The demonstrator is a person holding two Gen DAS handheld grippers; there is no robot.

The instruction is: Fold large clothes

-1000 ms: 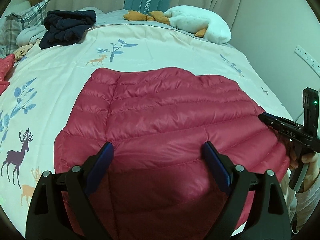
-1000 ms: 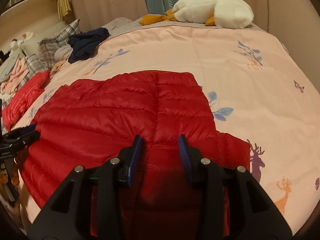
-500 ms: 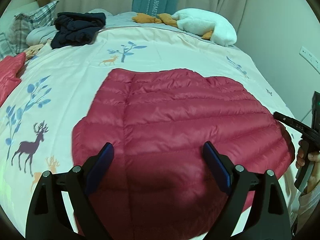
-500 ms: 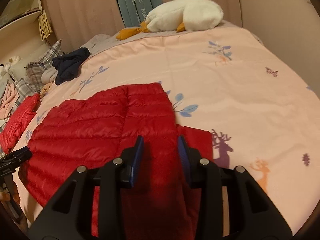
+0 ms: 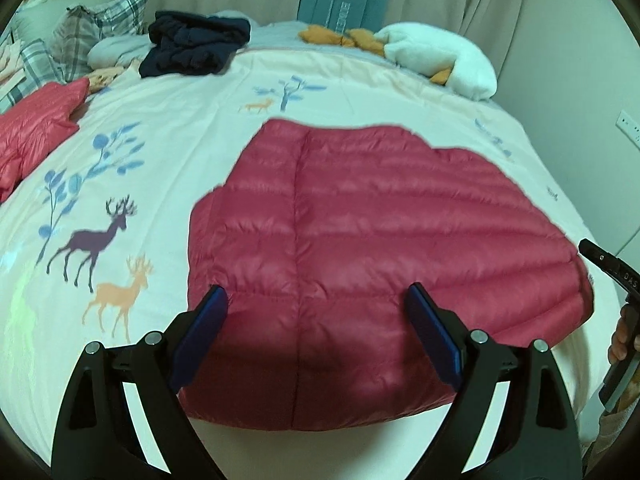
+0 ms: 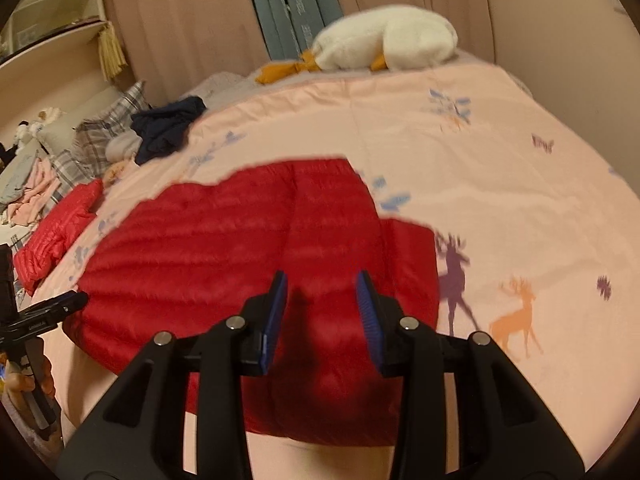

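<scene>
A red quilted down jacket (image 5: 360, 240) lies folded flat on the bed near its front edge; it also shows in the right wrist view (image 6: 240, 248). My left gripper (image 5: 316, 332) is wide open and empty, held above the jacket's near hem. My right gripper (image 6: 322, 312) is open with a narrower gap, empty, above the jacket's near right part. The right gripper's tip shows at the right edge of the left wrist view (image 5: 608, 268). The left gripper shows at the left edge of the right wrist view (image 6: 44, 312).
The bedspread (image 5: 160, 128) has deer and tree prints. A second red down garment (image 5: 36, 124) lies at the left. Dark navy clothes (image 5: 192, 46), plaid pillows (image 5: 100, 20) and a white plush goose (image 5: 436, 56) lie at the head. A wall stands right of the bed.
Both grippers have drawn back and up from the jacket, so more bedspread shows. The right gripper has swung to the right. The jacket lies still.
</scene>
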